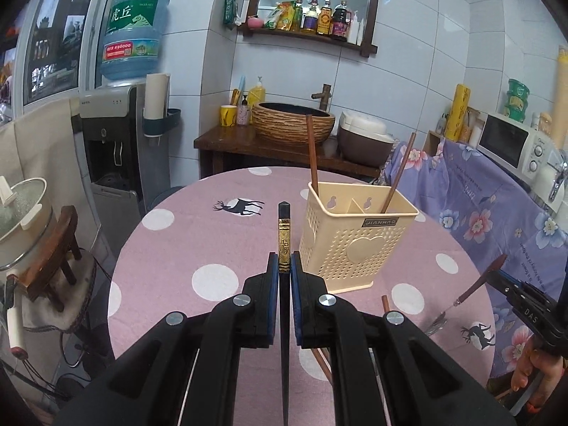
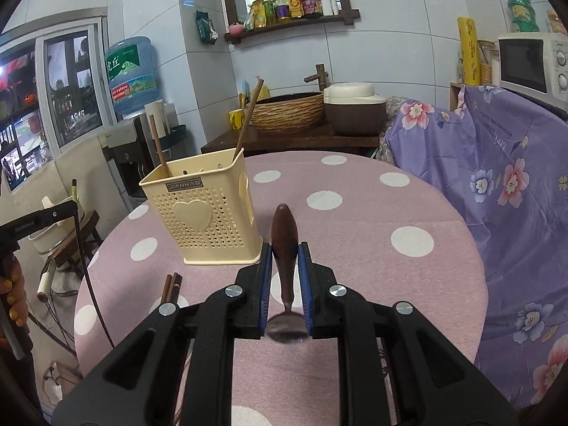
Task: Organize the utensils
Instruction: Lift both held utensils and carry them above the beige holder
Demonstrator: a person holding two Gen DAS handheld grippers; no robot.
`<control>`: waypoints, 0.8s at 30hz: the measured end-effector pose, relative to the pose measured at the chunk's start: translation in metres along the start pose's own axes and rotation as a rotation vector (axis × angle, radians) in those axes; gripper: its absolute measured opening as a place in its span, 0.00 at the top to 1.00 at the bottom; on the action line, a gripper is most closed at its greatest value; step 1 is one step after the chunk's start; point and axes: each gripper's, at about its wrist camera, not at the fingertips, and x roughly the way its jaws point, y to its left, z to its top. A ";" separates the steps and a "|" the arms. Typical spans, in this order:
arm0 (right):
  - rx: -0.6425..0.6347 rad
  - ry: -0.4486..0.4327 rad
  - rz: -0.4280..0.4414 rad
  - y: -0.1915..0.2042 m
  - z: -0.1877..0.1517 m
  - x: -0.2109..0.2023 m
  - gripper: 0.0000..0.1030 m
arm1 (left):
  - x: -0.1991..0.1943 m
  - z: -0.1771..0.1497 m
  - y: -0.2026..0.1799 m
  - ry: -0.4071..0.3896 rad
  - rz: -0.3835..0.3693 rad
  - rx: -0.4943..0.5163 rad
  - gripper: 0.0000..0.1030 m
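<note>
L gripper [image 1: 284,261] clamps chopstick [image 1: 284,238]; R gripper [image 2: 285,252] clamps spoon [image 2: 283,245].

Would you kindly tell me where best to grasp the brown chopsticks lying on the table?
Take the brown chopsticks near their blunt ends by the cream holder, from above, pads across both sticks: they lie flat, side by side, on the pink tablecloth.

Dim indoor light, strong fisheye distortion

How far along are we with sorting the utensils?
Two brown chopsticks already stand in the cream holder. In hand: the left gripper clamps a black chopstick, the right gripper a wooden-handled spoon. Left: brown chopsticks on the table.
</note>
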 end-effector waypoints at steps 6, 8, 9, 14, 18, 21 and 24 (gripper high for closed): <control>-0.019 -0.030 -0.015 0.005 0.002 -0.010 0.85 | -0.006 0.000 -0.001 -0.016 -0.008 0.001 0.92; -0.022 -0.034 -0.015 0.006 0.003 -0.011 0.85 | -0.008 0.001 0.000 -0.020 -0.010 0.000 0.92; -0.023 -0.034 -0.015 0.006 0.004 -0.011 0.85 | -0.008 0.002 0.000 -0.022 -0.009 0.000 0.92; -0.019 -0.036 -0.023 0.006 0.002 -0.011 0.85 | -0.009 0.002 0.000 -0.023 -0.009 -0.003 0.92; -0.015 -0.043 -0.024 0.005 0.002 -0.012 0.85 | -0.009 0.004 0.001 -0.027 -0.010 -0.003 0.92; -0.021 -0.051 -0.021 0.007 0.006 -0.013 0.85 | -0.011 0.008 0.000 -0.034 -0.016 0.001 0.92; -0.039 -0.061 -0.008 0.012 0.017 -0.012 0.85 | -0.013 0.016 -0.004 -0.049 -0.018 0.017 0.92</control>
